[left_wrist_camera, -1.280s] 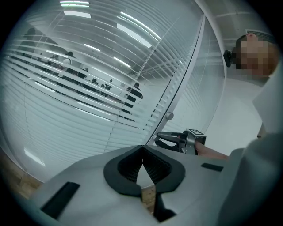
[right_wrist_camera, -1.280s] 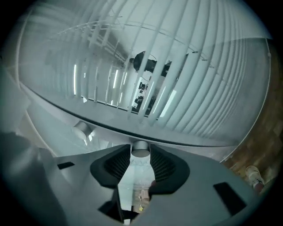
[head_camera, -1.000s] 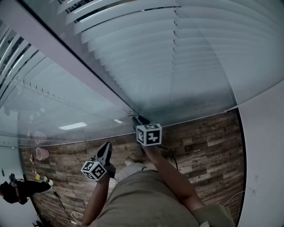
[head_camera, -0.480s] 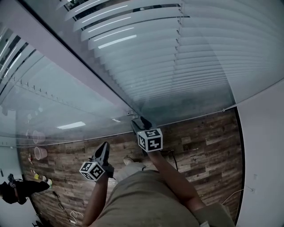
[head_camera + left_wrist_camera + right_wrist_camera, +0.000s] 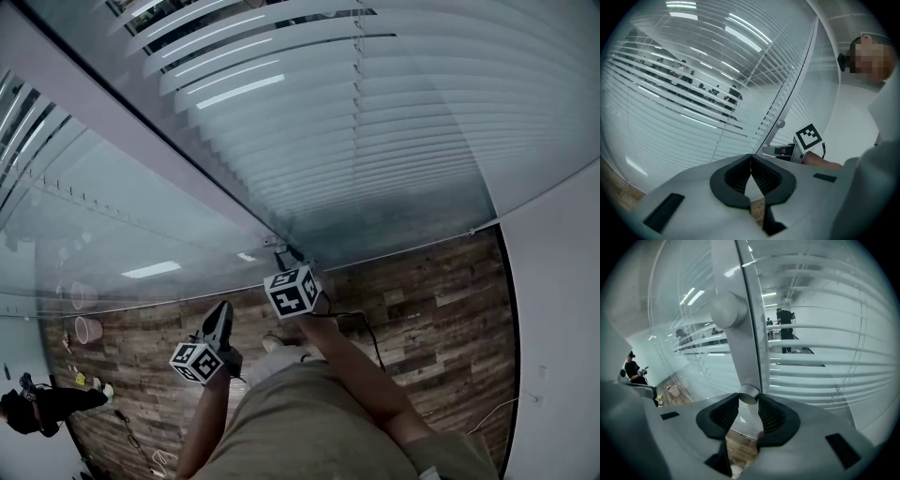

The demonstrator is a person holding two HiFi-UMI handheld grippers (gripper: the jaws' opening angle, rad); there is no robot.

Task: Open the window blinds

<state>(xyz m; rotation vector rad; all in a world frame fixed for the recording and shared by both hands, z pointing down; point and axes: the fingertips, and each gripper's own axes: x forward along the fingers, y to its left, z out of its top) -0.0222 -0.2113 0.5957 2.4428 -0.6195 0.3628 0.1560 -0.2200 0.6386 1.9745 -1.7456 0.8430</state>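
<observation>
The blinds [image 5: 375, 112] fill most of what you see ahead. They hang behind glass [image 5: 141, 225], their white slats lying level one over another. In the upper part the slats are tilted enough to leave dark gaps, and in the right gripper view 2 people [image 5: 786, 329] show through those gaps in a room beyond. Below the glass runs a wooden floor [image 5: 441, 300].

A grey post [image 5: 740, 348] stands between 2 panes, with the blinds on both sides of it.

Your right gripper [image 5: 281, 251] is up against the foot of that post, its marker cube facing you. Its jaws have just been closing and now stand at a middling width, both pads set on a small round knob [image 5: 749, 393] that sticks out of the post, so the knob is clamped at the very tips. A 2nd, larger knob [image 5: 724, 309] sits higher on the same post, untouched.

Your left gripper [image 5: 225, 307] hangs lower and nearer to you, well apart from the post, pointing at the glass. Its jaws are pressed together at the tips with nothing between them.
</observation>
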